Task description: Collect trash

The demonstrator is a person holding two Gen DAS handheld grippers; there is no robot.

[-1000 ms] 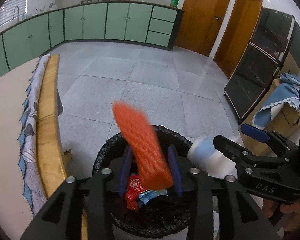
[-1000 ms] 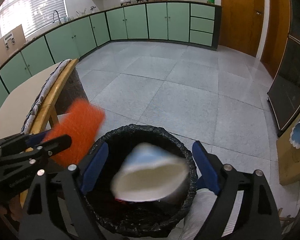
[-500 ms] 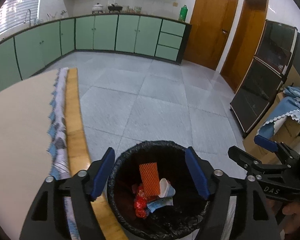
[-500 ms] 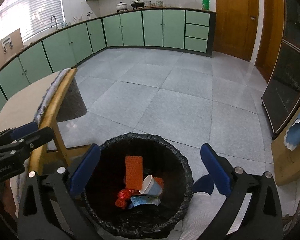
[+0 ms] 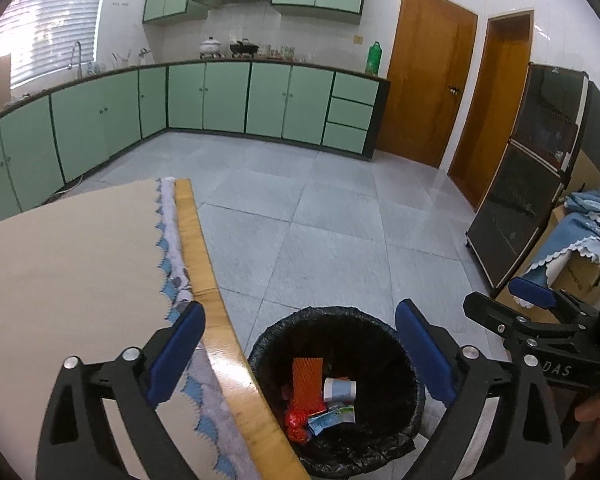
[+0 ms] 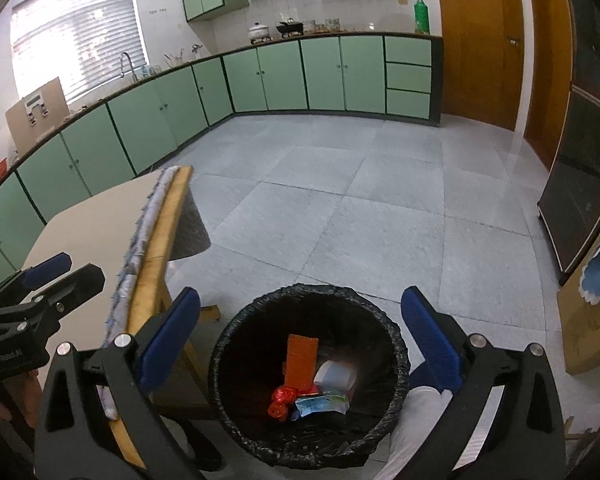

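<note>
Since a second ago the orange ribbed foam strip [image 5: 307,378] and the white-and-blue paper cup [image 5: 339,389] have dropped from the tongs into the round bin lined with a black plastic bag [image 5: 404,336], beside red wrappers [image 5: 296,424]. The left gripper [image 5: 300,344] is opening, nothing between its blue pads. The right gripper [image 6: 300,334] hangs spread wide and empty above the bin, next to the cloth-edged wooden table [image 5: 60,264].

Bin [image 5: 404,344] mouth was open from above, trash low inside. Bench [image 5: 204,280] edge crowded its left rim; floor [image 5: 332,216] far and right was open.
</note>
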